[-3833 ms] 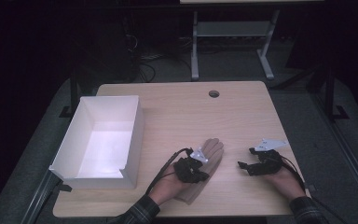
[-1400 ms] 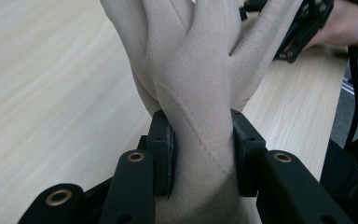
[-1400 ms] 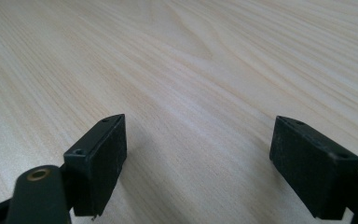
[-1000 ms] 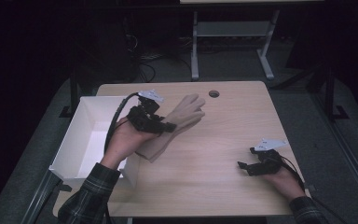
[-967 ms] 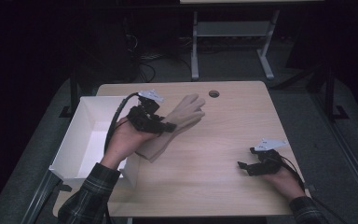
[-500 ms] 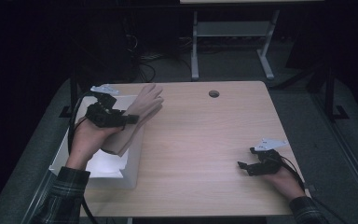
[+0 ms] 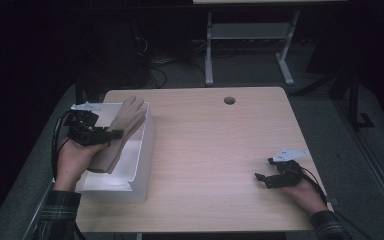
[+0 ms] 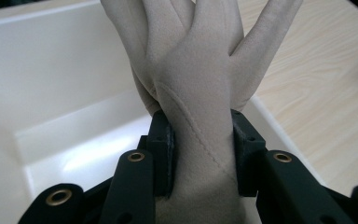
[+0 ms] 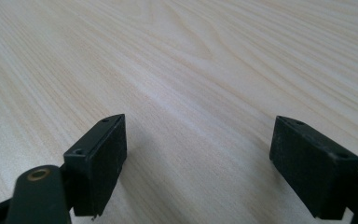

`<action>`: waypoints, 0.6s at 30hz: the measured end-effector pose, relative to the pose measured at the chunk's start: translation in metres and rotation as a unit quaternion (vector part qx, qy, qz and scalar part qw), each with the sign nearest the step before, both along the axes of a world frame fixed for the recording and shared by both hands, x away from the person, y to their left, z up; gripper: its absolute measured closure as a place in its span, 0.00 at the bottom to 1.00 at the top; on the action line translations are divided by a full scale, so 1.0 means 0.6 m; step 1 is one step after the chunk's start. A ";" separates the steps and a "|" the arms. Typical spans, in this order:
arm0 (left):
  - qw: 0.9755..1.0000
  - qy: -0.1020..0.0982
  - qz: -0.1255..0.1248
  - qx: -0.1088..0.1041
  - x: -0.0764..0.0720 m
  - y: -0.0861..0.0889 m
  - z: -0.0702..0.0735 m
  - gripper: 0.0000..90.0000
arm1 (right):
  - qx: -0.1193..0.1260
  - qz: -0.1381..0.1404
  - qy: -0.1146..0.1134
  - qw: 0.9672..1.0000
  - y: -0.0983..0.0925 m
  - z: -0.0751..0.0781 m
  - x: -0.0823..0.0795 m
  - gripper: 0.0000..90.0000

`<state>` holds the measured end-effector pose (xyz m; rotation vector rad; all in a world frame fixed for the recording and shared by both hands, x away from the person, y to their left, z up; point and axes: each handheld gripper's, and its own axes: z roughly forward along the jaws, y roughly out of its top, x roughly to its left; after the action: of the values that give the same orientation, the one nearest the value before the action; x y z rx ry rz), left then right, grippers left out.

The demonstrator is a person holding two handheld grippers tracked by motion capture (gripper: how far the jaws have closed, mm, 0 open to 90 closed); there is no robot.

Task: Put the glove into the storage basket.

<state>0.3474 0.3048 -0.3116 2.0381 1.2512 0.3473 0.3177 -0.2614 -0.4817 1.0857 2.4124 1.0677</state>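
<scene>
A beige glove [image 7: 125, 122], stiff and hand-shaped, hangs slanted over the white box [image 7: 147, 137] at the table's left, fingers pointing away and up. My left gripper [image 7: 111, 136] is shut on its wrist part. In the left gripper view the two black pads press the glove [image 8: 200, 70] from both sides, so the left gripper [image 8: 200, 140] holds it above the box's white floor [image 8: 51, 74]. My right gripper [image 7: 260, 179] rests low on the wooden table [image 7: 220, 145] near the front right. Its jaws stand open in the right gripper view [image 9: 200, 158] with bare wood between them.
The box takes up the table's left third, and its right wall stands as an edge beside the glove. A small dark round hole [image 7: 229, 100] sits near the table's far edge. A metal frame [image 7: 245, 35] and cables lie on the dark floor beyond.
My left gripper has carried the glove leftwards, from above the table's middle-left to above the white box, and slightly lower. The right gripper has not moved.
</scene>
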 end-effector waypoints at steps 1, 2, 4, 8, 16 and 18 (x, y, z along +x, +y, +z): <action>1.000 0.002 0.007 0.004 0.000 0.004 -0.009 0.73 | 0.000 0.000 0.000 1.000 0.000 0.000 0.000 0.20; 1.000 0.003 0.011 0.006 0.001 0.006 -0.014 0.73 | 0.000 0.000 0.000 1.000 0.000 0.000 0.000 0.20; 1.000 0.011 0.018 0.012 0.003 0.011 -0.030 0.73 | 0.000 0.000 0.000 1.000 0.000 0.000 0.000 0.20; 0.999 0.021 0.033 0.014 0.010 0.019 -0.064 0.73 | 0.000 0.000 0.000 1.000 0.000 0.000 0.000 0.20; 0.998 0.043 0.038 0.021 0.023 0.021 -0.119 0.73 | 0.000 0.000 0.000 1.000 0.000 0.000 0.000 0.20; 0.998 0.052 0.036 0.025 0.026 0.018 -0.133 0.73 | 0.000 0.000 0.000 1.000 0.000 0.000 0.000 0.20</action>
<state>0.3631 0.3158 -0.3914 2.0792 1.3947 0.3132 0.3177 -0.2614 -0.4817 1.0859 2.4125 1.0679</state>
